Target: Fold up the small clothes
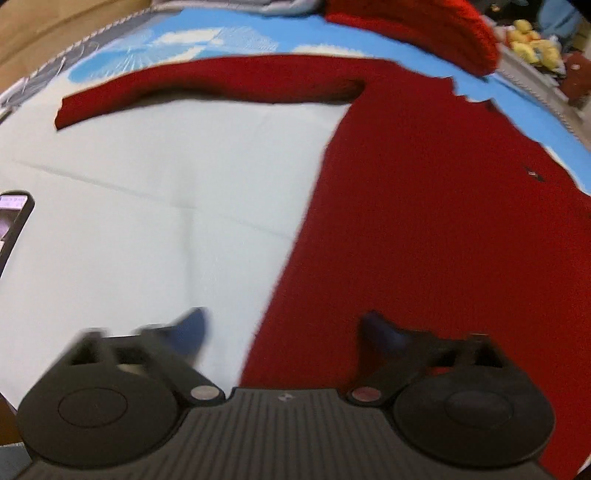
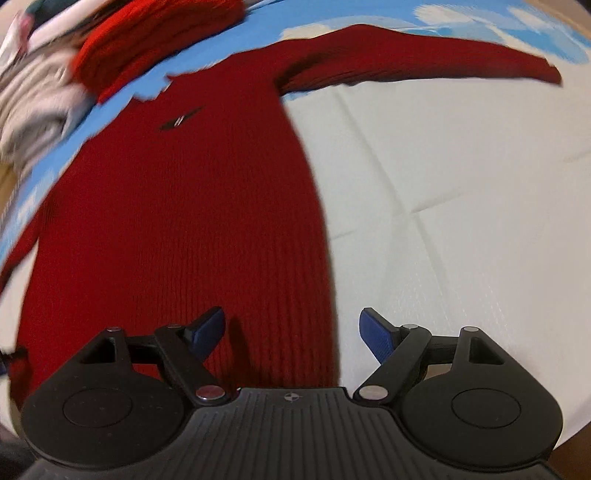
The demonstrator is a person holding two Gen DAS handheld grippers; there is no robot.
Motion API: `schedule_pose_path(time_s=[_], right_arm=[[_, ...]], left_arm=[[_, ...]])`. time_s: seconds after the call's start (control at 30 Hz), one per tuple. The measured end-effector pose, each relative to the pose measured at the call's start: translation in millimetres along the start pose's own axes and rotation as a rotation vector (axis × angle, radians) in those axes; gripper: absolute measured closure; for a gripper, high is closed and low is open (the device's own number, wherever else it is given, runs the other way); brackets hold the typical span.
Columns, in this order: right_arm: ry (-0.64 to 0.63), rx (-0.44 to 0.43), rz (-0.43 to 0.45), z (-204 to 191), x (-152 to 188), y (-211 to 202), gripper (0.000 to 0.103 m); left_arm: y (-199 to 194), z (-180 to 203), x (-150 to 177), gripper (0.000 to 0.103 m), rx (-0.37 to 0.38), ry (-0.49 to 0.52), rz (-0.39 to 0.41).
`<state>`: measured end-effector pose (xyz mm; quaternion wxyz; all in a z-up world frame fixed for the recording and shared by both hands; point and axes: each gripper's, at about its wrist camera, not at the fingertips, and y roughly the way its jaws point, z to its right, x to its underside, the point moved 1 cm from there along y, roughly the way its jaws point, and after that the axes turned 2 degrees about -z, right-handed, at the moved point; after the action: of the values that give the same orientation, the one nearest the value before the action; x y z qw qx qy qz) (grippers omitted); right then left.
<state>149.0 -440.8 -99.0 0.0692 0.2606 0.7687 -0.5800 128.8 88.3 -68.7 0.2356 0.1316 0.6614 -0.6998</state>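
Note:
A dark red knit sweater (image 1: 424,206) lies flat on a white sheet (image 1: 147,221), one sleeve (image 1: 207,86) stretched out to the left. My left gripper (image 1: 284,328) hovers open over the sweater's left side edge near the hem, one blue pad above the sheet and the other above the knit. In the right wrist view the same sweater (image 2: 184,221) shows a small chest logo (image 2: 181,120) and its other sleeve (image 2: 424,59) reaching right. My right gripper (image 2: 291,330) stands open, straddling the sweater's right side edge with nothing pinched.
A brighter red knit garment (image 1: 436,29) is heaped at the back on a blue cloud-print cloth (image 1: 207,40). A phone (image 1: 14,225) lies at the sheet's left edge. Yellow plush toys (image 1: 532,40) sit far right. A grey-white clothes pile (image 2: 33,96) lies back left.

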Motion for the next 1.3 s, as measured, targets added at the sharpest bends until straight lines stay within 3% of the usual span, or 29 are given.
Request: schedule_pose_path(time_s=[0.07, 0.1, 0.13, 0.17, 0.2, 0.37, 0.5, 0.63, 0.7, 0.73, 0.77, 0.8, 0.83, 0.9, 1.03, 1.17, 1.3], right_arm=[[-0.018, -0.041, -0.017, -8.1, 10.2, -5.7, 0.041], [-0.022, -0.062, -0.027, -10.6, 16.7, -7.8, 0.045], [-0.024, -0.075, -0.031, -12.7, 21.9, -9.4, 0.054], [-0.024, -0.071, -0.028, -12.7, 25.5, -11.3, 0.078], [-0.010, -0.066, -0.023, -9.9, 27.9, -13.0, 0.082], [0.114, -0.086, 0.026, 10.2, 39.1, -29.8, 0.083], [0.068, -0.070, 0.044, 0.7, 54.8, -43.5, 0.083], [0.010, -0.043, 0.002, -8.1, 67.9, -45.0, 0.083], [-0.032, -0.024, 0.001, -12.8, 66.7, -43.4, 0.081], [-0.034, -0.017, 0.010, -13.6, 63.2, -44.1, 0.073], [-0.024, -0.001, 0.025, -13.7, 59.9, -45.3, 0.055], [-0.006, 0.025, 0.059, -13.2, 56.4, -48.7, 0.043], [0.010, 0.036, 0.102, -13.0, 52.2, -53.5, 0.025], [0.039, 0.018, 0.185, -11.7, 40.6, -63.6, 0.021], [0.162, -0.013, 0.278, 0.2, 18.7, -73.5, 0.021], [0.275, -0.039, 0.326, 9.5, 0.3, -73.9, 0.021], [0.337, -0.042, 0.318, 11.9, -4.1, -63.6, 0.021]], left_arm=[[-8.1, 3.9, 5.7, 0.059, 0.069, 0.036, 0.010], [-11.5, 5.3, 10.4, 0.067, 0.080, 0.039, 0.013], [-14.1, 5.7, 14.7, 0.071, 0.087, 0.037, 0.019], [-16.0, 6.5, 17.6, 0.076, 0.089, 0.041, 0.024], [-18.5, 7.1, 20.0, 0.080, 0.086, 0.045, 0.029], [-32.2, 9.0, 27.7, 0.082, 0.073, 0.059, 0.022], [-43.5, 4.9, 32.4, 0.084, 0.051, 0.114, 0.016], [-50.2, -5.5, 42.7, 0.084, 0.051, 0.128, 0.011], [-51.8, -8.3, 43.1, 0.074, 0.062, 0.128, 0.026], [-52.7, -9.5, 42.2, 0.065, 0.057, 0.121, 0.034], [-54.2, -12.4, 41.2, 0.038, 0.049, 0.109, 0.041], [-56.5, -14.9, 40.0, 0.012, 0.036, 0.089, 0.053], [-60.2, -18.3, 38.4, 0.007, 0.016, 0.059, 0.080], [-69.5, -24.2, 32.6, 0.005, 0.005, 0.019, 0.144], [-76.2, -28.8, 10.6, 0.004, 0.006, -0.022, 0.175], [-75.4, -21.9, -12.1, 0.002, -0.016, -0.033, 0.206], [-52.9, -22.1, -52.3, 0.002, -0.030, -0.126, 0.179]])
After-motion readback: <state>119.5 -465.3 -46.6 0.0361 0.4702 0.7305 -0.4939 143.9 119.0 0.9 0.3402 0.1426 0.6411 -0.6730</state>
